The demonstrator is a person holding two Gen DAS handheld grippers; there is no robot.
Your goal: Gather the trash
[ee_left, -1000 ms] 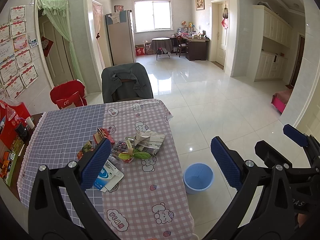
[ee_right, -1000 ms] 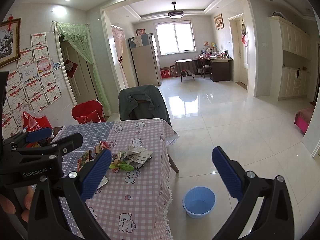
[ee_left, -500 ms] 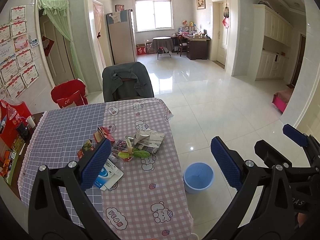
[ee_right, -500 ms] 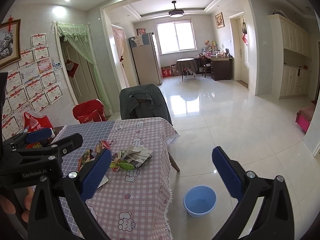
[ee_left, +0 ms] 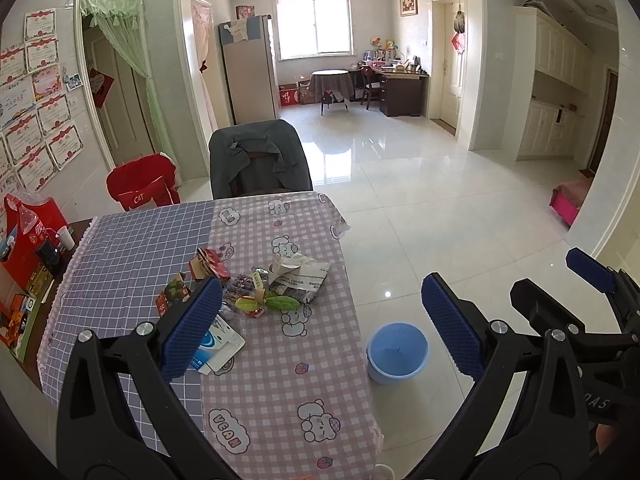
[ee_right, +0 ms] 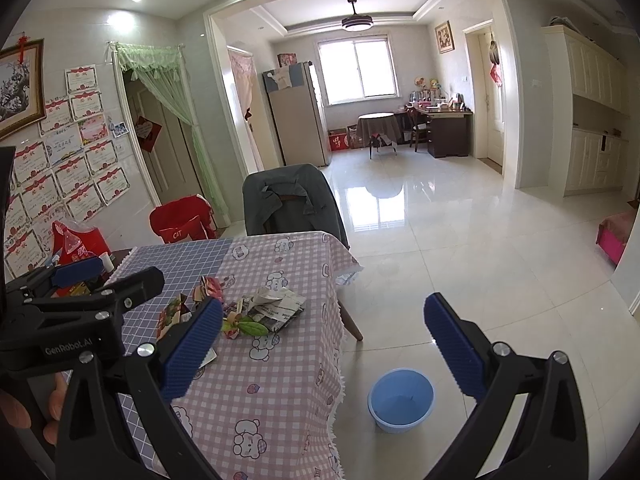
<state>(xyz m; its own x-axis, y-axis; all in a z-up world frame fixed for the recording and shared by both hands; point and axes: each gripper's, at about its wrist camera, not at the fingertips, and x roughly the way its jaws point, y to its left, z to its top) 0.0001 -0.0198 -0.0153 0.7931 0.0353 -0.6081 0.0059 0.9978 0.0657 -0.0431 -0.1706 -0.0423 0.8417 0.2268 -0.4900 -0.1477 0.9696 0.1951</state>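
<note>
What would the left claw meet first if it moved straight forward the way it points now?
Probably the pink checked tablecloth near its right edge, just past the trash pile. The left claw is open; depth is unclear.

A lived-in family home, an open dining area running into a living room. Straight ahead past the jaws, a table (ee_left: 280, 380) under a bear-print checked cloth, with a jacket-draped chair (ee_left: 260, 160) behind it; farther off, a fridge (ee_left: 248, 72), a desk (ee_left: 400, 88) and glossy floor tiles; certificates (ee_right: 72, 168) on the left wall
</note>
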